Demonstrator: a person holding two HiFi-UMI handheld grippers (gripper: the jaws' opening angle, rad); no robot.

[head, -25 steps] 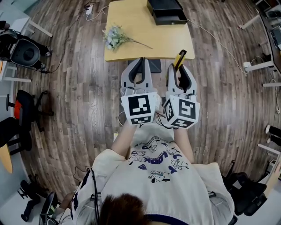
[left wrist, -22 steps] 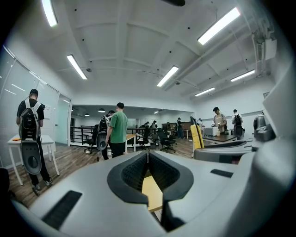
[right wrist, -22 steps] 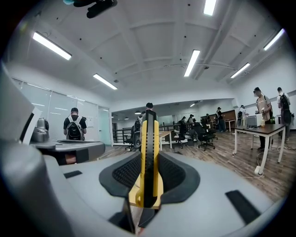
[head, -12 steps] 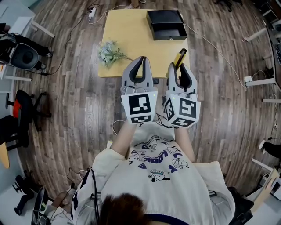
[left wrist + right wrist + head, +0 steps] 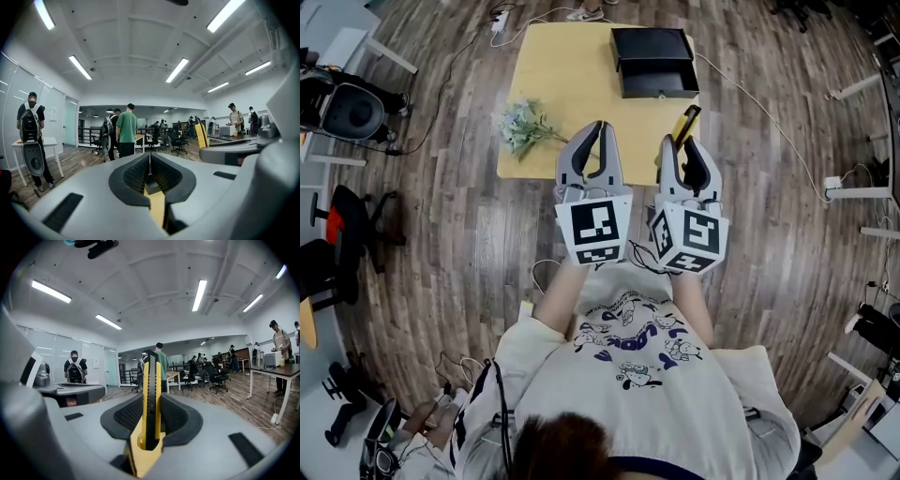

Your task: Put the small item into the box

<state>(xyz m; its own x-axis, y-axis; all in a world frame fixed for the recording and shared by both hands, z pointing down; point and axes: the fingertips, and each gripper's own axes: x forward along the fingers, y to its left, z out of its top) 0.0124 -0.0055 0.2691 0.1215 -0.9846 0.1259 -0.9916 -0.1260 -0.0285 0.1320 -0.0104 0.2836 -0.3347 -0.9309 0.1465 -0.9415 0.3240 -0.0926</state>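
Both forearms reach straight out from the person's chest, side by side. Each hand is hidden behind its marker cube: the left cube (image 5: 594,228) and the right cube (image 5: 694,234) show black-and-white square patterns to the head view. The two grippers run parallel and roughly level, pointing at the worktop (image 5: 572,75). In that view their tips lie over its near edge.

The left gripper (image 5: 602,127) has its jaws together, tips touching, with nothing between them. Its own view shows only a sliver of the yellow worktop through the gap lower down.

The right gripper (image 5: 682,142) is clamped on a yellow-and-black utility knife (image 5: 684,122). In the right gripper view the ribbed black pads (image 5: 127,416) press on both flat sides of the knife. The knife stands on edge, lengthwise along the jaws, and its far end sticks out past the tips.

The black box (image 5: 652,45) sits at the far right of the worktop, well apart from the knife. A bunch of pale flowers (image 5: 523,127) lies at the worktop's left edge.

The knife shows no brand or lettering that can be read. The shirt (image 5: 633,342) has a cartoon print with dark blue lettering, too small and warped to read.
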